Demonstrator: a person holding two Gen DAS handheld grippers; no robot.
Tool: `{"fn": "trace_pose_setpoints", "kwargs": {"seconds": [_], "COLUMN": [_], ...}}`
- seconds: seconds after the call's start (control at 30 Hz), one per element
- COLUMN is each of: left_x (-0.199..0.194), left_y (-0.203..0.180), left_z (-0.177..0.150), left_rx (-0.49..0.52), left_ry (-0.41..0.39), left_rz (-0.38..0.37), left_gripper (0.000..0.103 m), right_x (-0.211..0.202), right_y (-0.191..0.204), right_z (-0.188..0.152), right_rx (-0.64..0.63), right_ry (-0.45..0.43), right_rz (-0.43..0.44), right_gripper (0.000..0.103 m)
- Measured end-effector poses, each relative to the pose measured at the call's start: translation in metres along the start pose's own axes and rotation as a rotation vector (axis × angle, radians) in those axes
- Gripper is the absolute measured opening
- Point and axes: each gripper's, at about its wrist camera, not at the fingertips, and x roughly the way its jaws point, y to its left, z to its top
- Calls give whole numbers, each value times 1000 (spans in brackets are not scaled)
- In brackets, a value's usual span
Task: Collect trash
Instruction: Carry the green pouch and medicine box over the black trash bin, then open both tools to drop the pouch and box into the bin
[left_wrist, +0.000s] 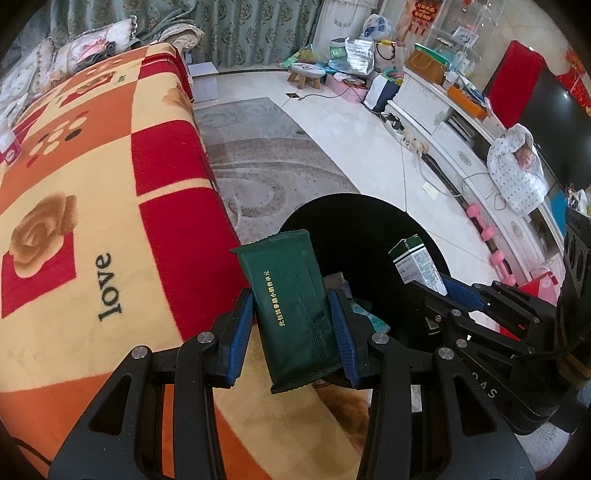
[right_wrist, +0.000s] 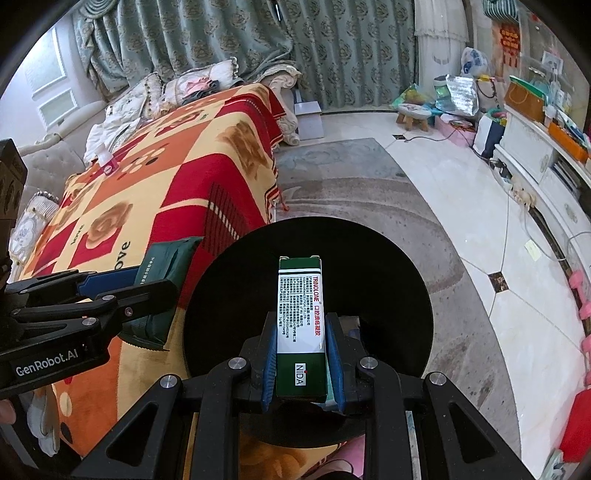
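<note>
Right gripper (right_wrist: 301, 363) clamped on green-white cardboard medicine box (right_wrist: 300, 317), over round black bin (right_wrist: 391, 295). Left gripper (left_wrist: 293, 330) pinching dark green foil packet (left_wrist: 291, 306) near bin rim, beside blanket-covered sofa (left_wrist: 92, 184). Drop step. Next, we judge: open both w/ items over bin.

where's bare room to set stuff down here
Free: the patterned blanket between the small pink-labelled bottle and the round black bin; also the grey rug beyond the bin. Crowded: the white cabinet and the floor by the wooden stool.
</note>
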Motion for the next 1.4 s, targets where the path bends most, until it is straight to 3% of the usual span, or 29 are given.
{"fn": "trace_pose_setpoints", "kwargs": {"seconds": [0.93, 1.23, 1.27, 1.37, 1.4], "left_x": [6, 3, 3, -3, -5], "left_y": [-4, 0, 1, 3, 4], "left_z": [2, 4, 4, 4, 4], "left_rx": [-6, -50, -56, -66, -70], "left_ry": [0, -12, -11, -22, -28], "left_rz": [-10, -58, -68, -81, -84], "left_gripper": [40, 41, 41, 50, 54], "right_x": [5, 2, 1, -3, -5], "right_y": [-7, -8, -8, -9, -9], "right_z": [1, 3, 3, 3, 3], "right_rx": [17, 24, 24, 39, 44], "right_ry": [7, -9, -14, -29, -31], "right_rz": [1, -4, -10, -14, -11], "right_gripper": [23, 23, 24, 48, 49]}}
